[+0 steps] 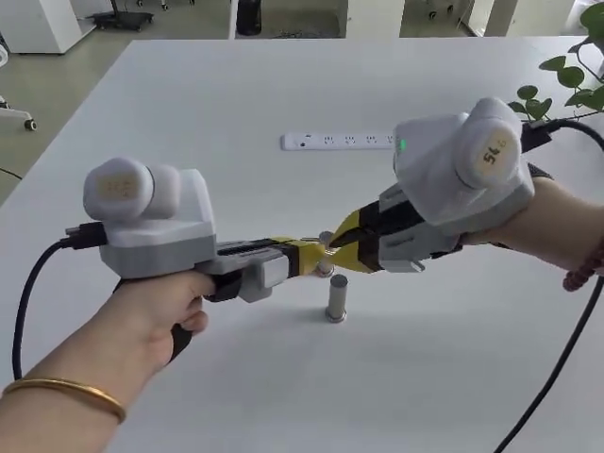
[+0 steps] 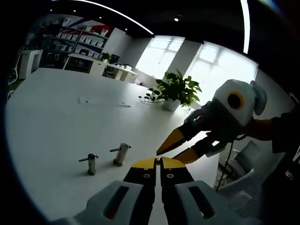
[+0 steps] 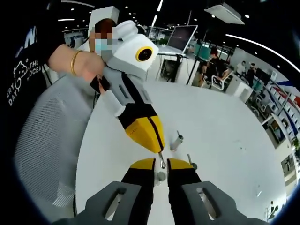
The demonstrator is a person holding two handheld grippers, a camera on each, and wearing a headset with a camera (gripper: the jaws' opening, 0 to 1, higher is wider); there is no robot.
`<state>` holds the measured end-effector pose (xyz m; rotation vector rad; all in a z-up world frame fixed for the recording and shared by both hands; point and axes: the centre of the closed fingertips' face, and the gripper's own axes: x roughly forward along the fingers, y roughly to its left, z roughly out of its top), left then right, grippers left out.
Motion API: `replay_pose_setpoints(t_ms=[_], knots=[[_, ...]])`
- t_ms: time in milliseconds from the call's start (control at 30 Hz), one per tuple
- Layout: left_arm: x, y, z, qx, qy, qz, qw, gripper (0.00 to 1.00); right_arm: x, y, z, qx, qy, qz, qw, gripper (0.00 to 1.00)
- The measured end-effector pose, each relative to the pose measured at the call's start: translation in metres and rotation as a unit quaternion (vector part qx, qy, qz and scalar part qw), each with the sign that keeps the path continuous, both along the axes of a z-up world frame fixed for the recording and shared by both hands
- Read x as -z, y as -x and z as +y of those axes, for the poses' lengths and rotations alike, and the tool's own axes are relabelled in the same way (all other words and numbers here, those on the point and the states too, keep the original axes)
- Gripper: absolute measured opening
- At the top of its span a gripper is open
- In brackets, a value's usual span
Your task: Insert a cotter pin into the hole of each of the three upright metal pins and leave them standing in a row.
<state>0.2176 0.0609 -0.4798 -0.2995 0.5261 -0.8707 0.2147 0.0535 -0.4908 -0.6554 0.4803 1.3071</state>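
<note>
1. Left gripper (image 2: pixel 158 163), bottom centre of its own view: jaws pressed together on a thin cotter pin (image 3: pixel 161 158).
2. Right gripper (image 3: pixel 161 164): jaws narrow around a third metal pin (image 3: pixel 161 176) (partly hidden).
3. Lower left in the left gripper view, a nearer metal pin (image 2: pixel 91 164) and a farther metal pin (image 2: pixel 121 154) stand on the bench (image 2: pixel 56 103), each already crossed by a cotter.

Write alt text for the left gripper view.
The left gripper, jaws closed, rises from the bottom, and the right gripper reaches in from the right toward its tips. To the left, two metal pins stand on a white table, each with a cotter pin through its top. A potted plant sits behind.
</note>
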Motion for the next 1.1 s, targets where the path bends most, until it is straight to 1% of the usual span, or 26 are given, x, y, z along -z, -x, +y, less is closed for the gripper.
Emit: replay_pose_setpoints(t_ms=[67, 100, 133, 233, 267, 333, 400, 433, 467, 500, 533, 600, 667, 700, 767, 833, 867, 933, 1000, 1067, 1100], knots=[[0.002, 0.001, 0.001, 0.004, -0.006, -0.003, 1.0000, 0.00, 0.001, -0.004, -0.003, 0.011, -0.009, 0.011, 0.9998, 0.04], [0.002, 0.002, 0.002, 0.006, -0.007, -0.004, 1.0000, 0.00, 0.000, -0.002, -0.003, 0.013, -0.013, 0.018, 0.9997, 0.04], [0.003, 0.004, 0.003, 0.007, -0.005, -0.005, 0.9999, 0.00, 0.000, 0.000, -0.005, 0.018, -0.018, 0.033, 0.9991, 0.04], [0.004, 0.005, 0.005, 0.011, -0.005, -0.009, 0.9999, 0.00, 0.001, 0.003, -0.009, 0.026, -0.022, 0.054, 0.9980, 0.07], [0.005, 0.006, 0.005, 0.012, -0.006, -0.010, 0.9999, 0.00, 0.002, 0.006, -0.010, 0.028, -0.025, 0.065, 0.9972, 0.07], [0.006, 0.008, 0.006, 0.018, -0.008, -0.015, 0.9997, 0.00, 0.002, 0.010, -0.011, 0.037, -0.034, 0.091, 0.9946, 0.08], [0.007, 0.011, 0.007, 0.028, -0.014, -0.022, 0.9993, 0.00, 0.002, 0.013, -0.012, 0.040, -0.042, 0.108, 0.9924, 0.09], [0.007, 0.013, 0.006, 0.035, -0.017, -0.028, 0.9988, 0.00, 0.001, 0.015, -0.012, 0.046, -0.051, 0.121, 0.9903, 0.10], [0.007, 0.014, 0.007, 0.039, -0.020, -0.031, 0.9985, 0.00, 0.001, 0.016, -0.012, 0.047, -0.055, 0.127, 0.9893, 0.10], [0.007, 0.015, 0.007, 0.044, -0.023, -0.036, 0.9981, 0.00, 0.001, 0.019, -0.013, 0.045, -0.060, 0.141, 0.9872, 0.10], [0.008, 0.017, 0.007, 0.051, -0.028, -0.042, 0.9974, 0.00, 0.001, 0.020, -0.013, 0.045, -0.064, 0.147, 0.9861, 0.10], [0.007, 0.020, 0.005, 0.062, -0.027, -0.048, 0.9965, 0.00, 0.001, 0.023, -0.012, 0.038, -0.071, 0.150, 0.9855, 0.10], [0.006, 0.023, 0.004, 0.076, -0.021, -0.056, 0.9953, 0.00, 0.003, 0.026, -0.012, 0.036, -0.071, 0.157, 0.9844, 0.11], [0.006, 0.025, 0.003, 0.080, -0.020, -0.061, 0.9948, 0.00, 0.004, 0.030, -0.012, 0.029, -0.070, 0.163, 0.9837, 0.11], [0.006, 0.027, 0.002, 0.089, -0.018, -0.067, 0.9937, 0.00, 0.007, 0.032, -0.012, 0.026, -0.069, 0.165, 0.9836, 0.12], [0.004, 0.032, 0.000, 0.103, -0.017, -0.077, 0.9915, 0.00, 0.009, 0.037, -0.013, 0.018, -0.066, 0.169, 0.9833, 0.13], [0.004, 0.035, -0.001, 0.113, -0.017, -0.083, 0.9899, 0.00, 0.009, 0.041, -0.012, 0.011, -0.068, 0.172, 0.9826, 0.13], [0.003, 0.039, -0.003, 0.128, -0.018, -0.091, 0.9875, 0.00, 0.009, 0.047, -0.011, -0.001, -0.070, 0.181, 0.9809, 0.13], [0.004, 0.043, -0.005, 0.140, -0.021, -0.095, 0.9853, 0.00, 0.010, 0.053, -0.010, -0.015, -0.067, 0.185, 0.9802, 0.13], [0.004, 0.048, -0.008, 0.149, -0.011, -0.090, 0.9846, 0.00, 0.011, 0.057, -0.010, -0.029, -0.062, 0.184, 0.9806, 0.11], [0.004, 0.050, -0.008, 0.154, -0.007, -0.092, 0.9838, 0.00, 0.012, 0.058, -0.010, -0.032, -0.060, 0.182, 0.9808, 0.11]])
